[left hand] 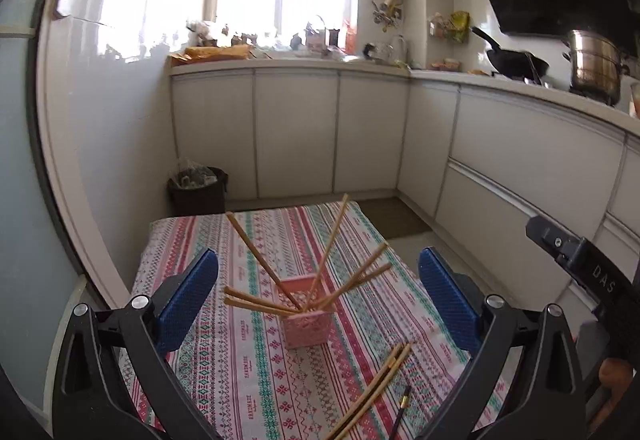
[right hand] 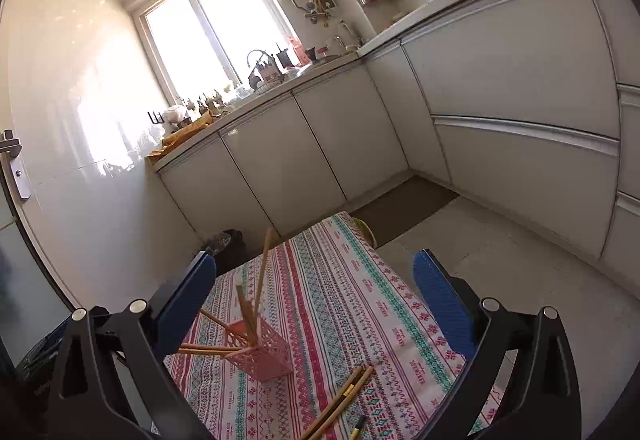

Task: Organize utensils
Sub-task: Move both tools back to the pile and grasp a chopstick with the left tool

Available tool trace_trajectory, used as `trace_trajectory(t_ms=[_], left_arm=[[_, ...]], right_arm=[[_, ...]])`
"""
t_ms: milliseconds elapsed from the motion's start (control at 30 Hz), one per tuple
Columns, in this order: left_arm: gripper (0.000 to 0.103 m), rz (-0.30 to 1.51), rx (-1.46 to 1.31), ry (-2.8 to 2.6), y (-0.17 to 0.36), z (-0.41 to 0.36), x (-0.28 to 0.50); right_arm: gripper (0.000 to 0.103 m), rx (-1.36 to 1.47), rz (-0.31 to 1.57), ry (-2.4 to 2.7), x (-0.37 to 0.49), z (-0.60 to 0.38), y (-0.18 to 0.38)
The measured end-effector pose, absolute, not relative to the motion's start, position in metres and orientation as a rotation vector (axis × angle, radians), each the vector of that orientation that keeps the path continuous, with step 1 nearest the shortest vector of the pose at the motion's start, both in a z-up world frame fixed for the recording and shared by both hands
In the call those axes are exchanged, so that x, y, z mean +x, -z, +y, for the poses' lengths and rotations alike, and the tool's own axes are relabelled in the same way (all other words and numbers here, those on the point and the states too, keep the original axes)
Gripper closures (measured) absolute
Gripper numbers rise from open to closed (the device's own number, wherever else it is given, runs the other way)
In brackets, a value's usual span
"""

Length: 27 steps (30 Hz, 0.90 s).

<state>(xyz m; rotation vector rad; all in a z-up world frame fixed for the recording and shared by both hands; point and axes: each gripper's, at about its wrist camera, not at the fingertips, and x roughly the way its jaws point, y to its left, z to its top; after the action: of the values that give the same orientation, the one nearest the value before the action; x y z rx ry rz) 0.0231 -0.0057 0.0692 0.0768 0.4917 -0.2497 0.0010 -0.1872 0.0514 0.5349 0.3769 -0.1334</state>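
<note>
**Blue pads standing wide, loose chopsticks lying just below them**

Blue-padded fingers of the left gripper are standing spread wide with nothing between them, and the right gripper is showing the same: pads far apart, nothing held. Both are hanging above the striped tablecloth and tilting down toward it.

Nearest the fingers, the loose chopsticks are lying flat on the cloth, below and slightly right of the left gripper's centre, their long axis running diagonally from the near edge up toward the right. In the right wrist view the same bundle is lying low and near centre, so either hand is looking about equally near; a dark-tipped stick is resting just beside it.

Farther out, the pink basket is standing upright on the cloth, already holding several chopsticks that are fanning outward.
</note>
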Motion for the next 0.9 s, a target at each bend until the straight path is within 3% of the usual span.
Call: trace_trajectory(t_ms=[200,300,333,400,500,633,900], left_arm=[[0.010,0.812,0.377,0.564,0.005,-0.064,0.037],[0.026,0.935,0.550,0.639,0.052,-0.095,0.042],[0.037,0.971,0.591,0.647,0.065,-0.102,0.046],[0.043,1.025,0.657,0.648,0.089,-0.117,0.056],[0.060,1.074,0.723,0.635,0.116,-0.135,0.072],[0.093,1.123,0.809,0.628,0.143,-0.164,0.086],[0.096,1.281,0.825,0.548,0.174,-0.178,0.133]], right_arm=[[0.007,0.709,0.540,0.182,0.000,-0.240,-0.009],[0.007,0.742,0.572,0.201,0.005,-0.254,0.001],[0.007,0.751,0.581,0.206,0.007,-0.257,0.004],[0.007,0.786,0.611,0.195,0.012,-0.265,0.012],[0.007,0.880,0.665,0.181,0.019,-0.278,0.028],[0.007,0.930,0.689,0.177,0.023,-0.286,0.038],[0.007,0.979,0.714,0.154,0.025,-0.297,0.046]])
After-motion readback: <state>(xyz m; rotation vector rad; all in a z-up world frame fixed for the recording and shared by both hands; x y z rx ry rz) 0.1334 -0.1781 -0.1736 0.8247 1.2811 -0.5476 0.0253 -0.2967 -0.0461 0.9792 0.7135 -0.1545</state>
